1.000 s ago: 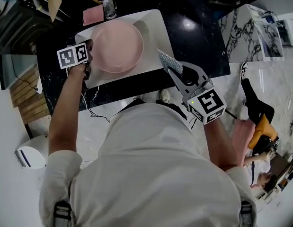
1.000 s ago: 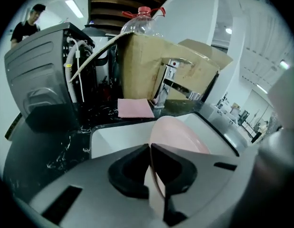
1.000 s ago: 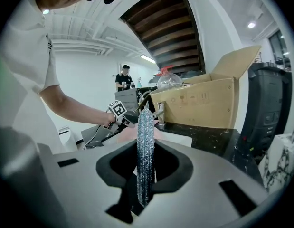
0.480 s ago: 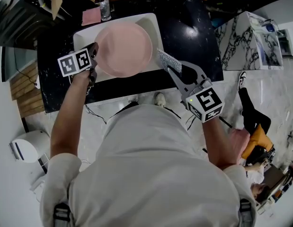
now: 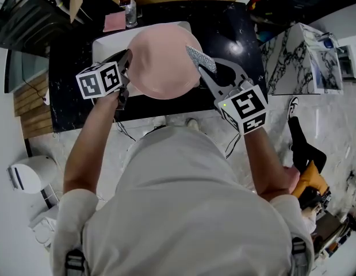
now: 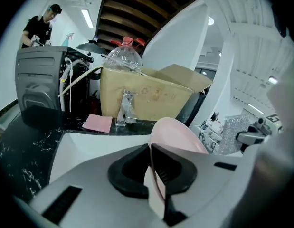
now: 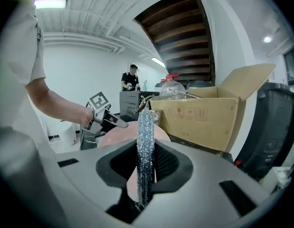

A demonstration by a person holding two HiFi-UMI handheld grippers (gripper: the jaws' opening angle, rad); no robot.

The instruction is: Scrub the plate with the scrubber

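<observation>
The pink plate (image 5: 163,59) is lifted and tilted above the white sink (image 5: 103,46). My left gripper (image 5: 125,68) is shut on the plate's left rim; in the left gripper view the plate (image 6: 177,136) rises edge-on from between the jaws of the left gripper (image 6: 154,175). My right gripper (image 5: 209,79) is shut on a silver glittery scrubber (image 5: 199,58), whose tip lies at the plate's right edge. In the right gripper view the scrubber (image 7: 146,146) stands upright in the right gripper (image 7: 146,175), with the plate (image 7: 123,139) just behind it.
A black marble counter (image 5: 235,33) surrounds the sink. At its back are a pink cloth (image 5: 114,21), a clear bottle (image 5: 130,10) and a cardboard box (image 7: 211,113). A dark appliance (image 6: 40,84) stands at the left. A person (image 7: 131,80) stands far off.
The left gripper has lifted the plate off the sink and tilted it toward the right. The right gripper has brought the scrubber up and left to the plate's right edge.
</observation>
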